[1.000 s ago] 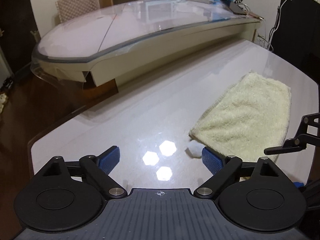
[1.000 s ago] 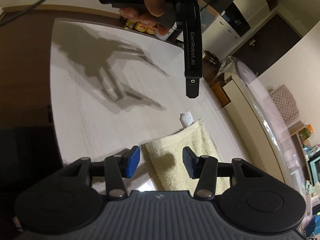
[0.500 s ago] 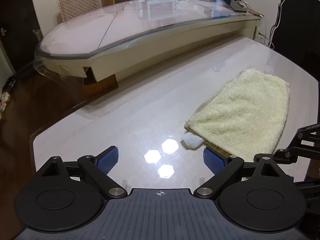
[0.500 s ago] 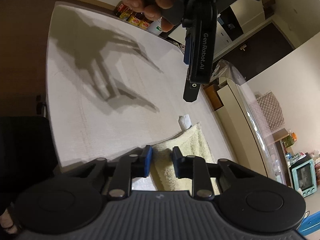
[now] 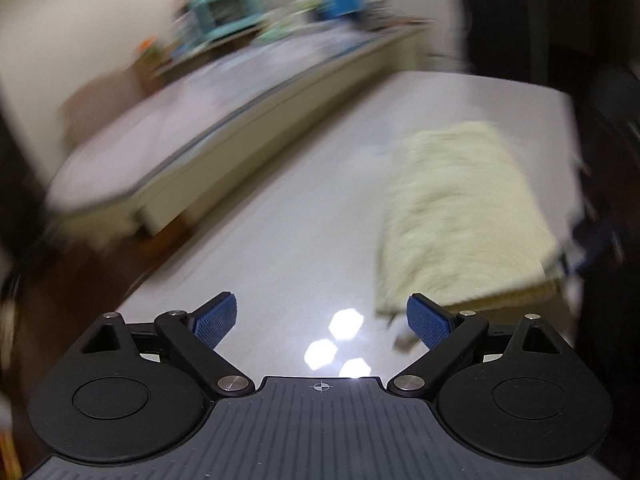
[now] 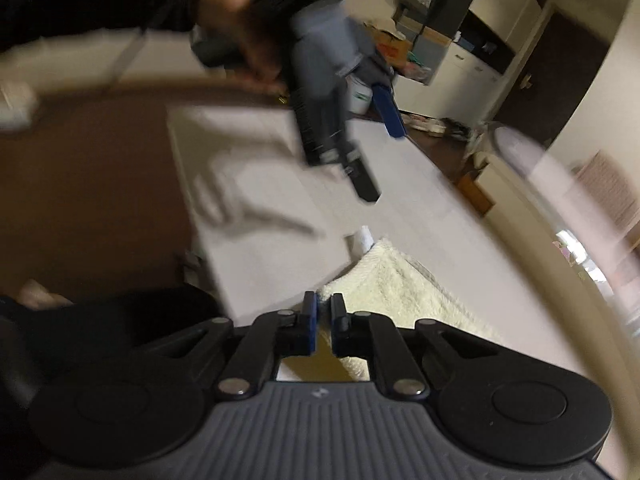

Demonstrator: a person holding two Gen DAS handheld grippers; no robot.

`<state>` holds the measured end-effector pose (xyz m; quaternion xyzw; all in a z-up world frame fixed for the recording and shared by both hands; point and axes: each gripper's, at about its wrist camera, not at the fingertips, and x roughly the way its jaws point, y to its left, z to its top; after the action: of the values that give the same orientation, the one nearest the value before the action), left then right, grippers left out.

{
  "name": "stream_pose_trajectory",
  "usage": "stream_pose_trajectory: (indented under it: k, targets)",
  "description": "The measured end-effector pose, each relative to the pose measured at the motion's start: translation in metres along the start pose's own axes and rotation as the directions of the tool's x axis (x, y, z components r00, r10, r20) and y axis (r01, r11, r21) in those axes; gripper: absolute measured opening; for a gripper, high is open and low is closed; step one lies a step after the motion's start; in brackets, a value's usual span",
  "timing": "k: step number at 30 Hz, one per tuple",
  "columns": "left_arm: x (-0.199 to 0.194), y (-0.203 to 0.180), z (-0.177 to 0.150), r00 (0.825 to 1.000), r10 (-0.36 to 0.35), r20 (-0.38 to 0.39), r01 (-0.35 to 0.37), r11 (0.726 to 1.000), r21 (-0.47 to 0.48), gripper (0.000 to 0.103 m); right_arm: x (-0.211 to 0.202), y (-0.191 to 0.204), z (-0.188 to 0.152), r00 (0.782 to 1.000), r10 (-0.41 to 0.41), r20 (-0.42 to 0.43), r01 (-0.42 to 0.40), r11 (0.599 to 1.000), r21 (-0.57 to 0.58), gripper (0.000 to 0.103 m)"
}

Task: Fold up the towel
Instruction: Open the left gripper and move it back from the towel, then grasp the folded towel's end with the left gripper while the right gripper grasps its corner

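Note:
A cream towel (image 5: 460, 220) lies folded on the white table (image 5: 280, 220), ahead and to the right of my left gripper (image 5: 322, 322). That gripper is open with nothing between its blue pads. The left wrist view is blurred by motion. The towel's near right edge is raised off the table, with shadow under it. My right gripper (image 6: 324, 312) is shut on the near corner of the towel (image 6: 400, 280). A small white label (image 6: 364, 236) sticks out at the towel's far corner. The left gripper (image 6: 376, 148), held by a hand, hovers above the table beyond the towel.
A second, glass-topped table (image 5: 200, 132) runs along the far side of the white one. Dark wooden floor (image 5: 60, 280) shows at the left past the table's edge. Cluttered shelves (image 5: 224, 8) and white cabinets (image 6: 460, 72) stand farther off.
The right gripper has closed on the towel's near corner and lifted it off the table. The left gripper, still open, has swung sideways and rolled, so its view now blurs.

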<state>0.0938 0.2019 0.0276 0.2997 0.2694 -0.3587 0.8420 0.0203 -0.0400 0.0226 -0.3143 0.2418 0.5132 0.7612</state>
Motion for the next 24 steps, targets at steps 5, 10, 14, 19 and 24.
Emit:
stream_pose_trajectory:
  k: [5, 10, 14, 19, 24]
  targets:
    - [0.002, -0.039, 0.002, 0.999, -0.041, 0.023, 0.034, 0.968, 0.248, 0.095, -0.025, -0.039, -0.003, 0.995, 0.080, 0.051, -0.086, 0.988, 0.125, 0.007]
    - [0.012, -0.055, 0.006, 0.997, -0.068, 0.037, 0.051, 0.932, 0.359, 0.080, -0.033, -0.059, -0.003, 0.991, 0.108, 0.080, -0.122, 0.974, 0.189, 0.007]
    - [0.022, -0.061, 0.005, 0.995, -0.092, 0.036, 0.068, 0.902, 0.427, 0.073, -0.032, -0.067, -0.001, 0.990, 0.111, 0.093, -0.129, 0.967, 0.218, 0.007]
    - [0.032, -0.069, 0.002, 0.994, -0.112, 0.013, 0.091, 0.866, 0.493, 0.045, -0.032, -0.068, -0.003, 0.990, 0.107, 0.097, -0.128, 0.962, 0.239, 0.007]
    - [0.037, -0.074, -0.003, 0.990, -0.138, -0.029, 0.132, 0.840, 0.527, 0.010, -0.030, -0.064, -0.009, 0.991, 0.103, 0.084, -0.121, 0.959, 0.255, 0.007]
